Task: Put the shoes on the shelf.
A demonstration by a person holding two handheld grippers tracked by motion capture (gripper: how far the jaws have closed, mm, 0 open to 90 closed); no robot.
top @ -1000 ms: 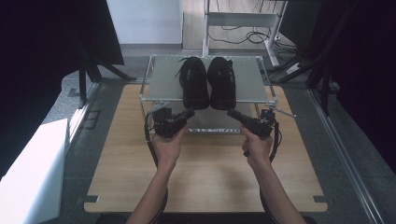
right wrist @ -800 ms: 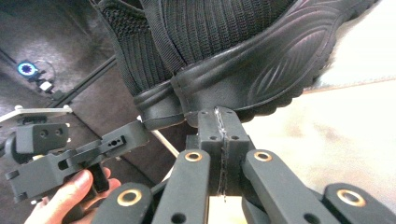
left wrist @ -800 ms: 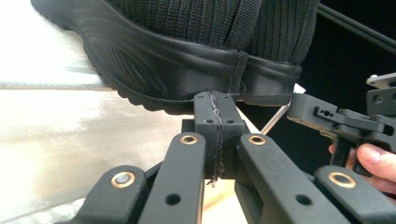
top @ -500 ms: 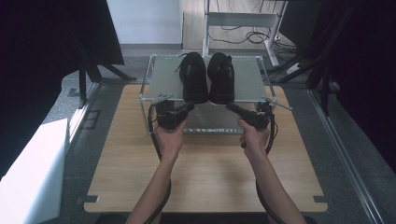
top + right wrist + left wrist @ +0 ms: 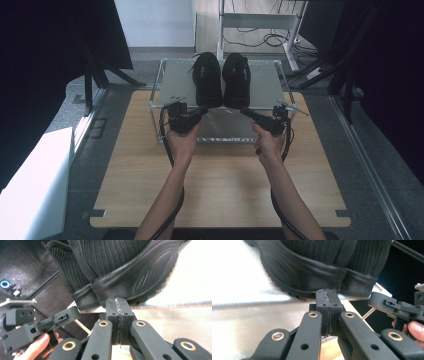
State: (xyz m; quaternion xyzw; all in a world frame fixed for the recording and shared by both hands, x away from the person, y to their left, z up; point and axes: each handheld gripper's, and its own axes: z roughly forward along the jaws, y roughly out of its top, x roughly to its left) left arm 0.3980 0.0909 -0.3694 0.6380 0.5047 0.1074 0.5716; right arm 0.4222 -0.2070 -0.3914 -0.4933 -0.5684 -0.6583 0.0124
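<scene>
In both gripper views the picture's top edge cut off the shoes [image 5: 317, 267], leaving just their heels [image 5: 120, 285] visible, while in the high view the person's forearms [image 5: 170, 200] ran off the bottom edge and dark curtains [image 5: 45, 60] hid the room's sides.

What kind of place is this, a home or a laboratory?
Probably a lab or recording studio: black curtains flank a wooden table, with loose cables under a white stand behind, and a metal rack holding black shoes.
</scene>
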